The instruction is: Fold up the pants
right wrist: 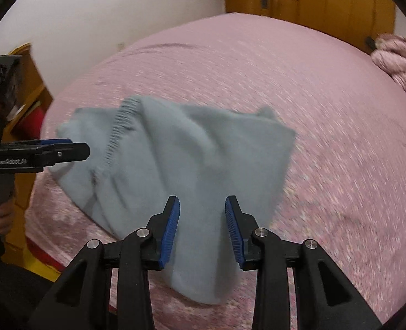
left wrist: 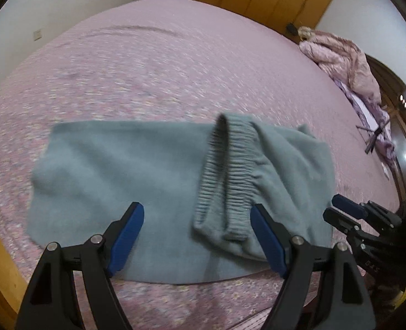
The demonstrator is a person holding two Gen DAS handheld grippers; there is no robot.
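Gray pants (left wrist: 153,181) folded in the middle of the frame on a pink bed (left wrist: 161,68), left gripper (left wrist: 197,233) wide open holding nothing, right gripper (right wrist: 202,228) open and holding nothing too

- Bed (left wrist: 175,63): far surface beyond pants (left wrist: 120,170) lies unobstructed.
- Pink quilt (left wrist: 346,63) heaped at right edge blocks that side.
- Tripod stand (left wrist: 379,132) near it.

"GenRobot.AI" on left tongs (right wrist: 73,148) (white lettering)
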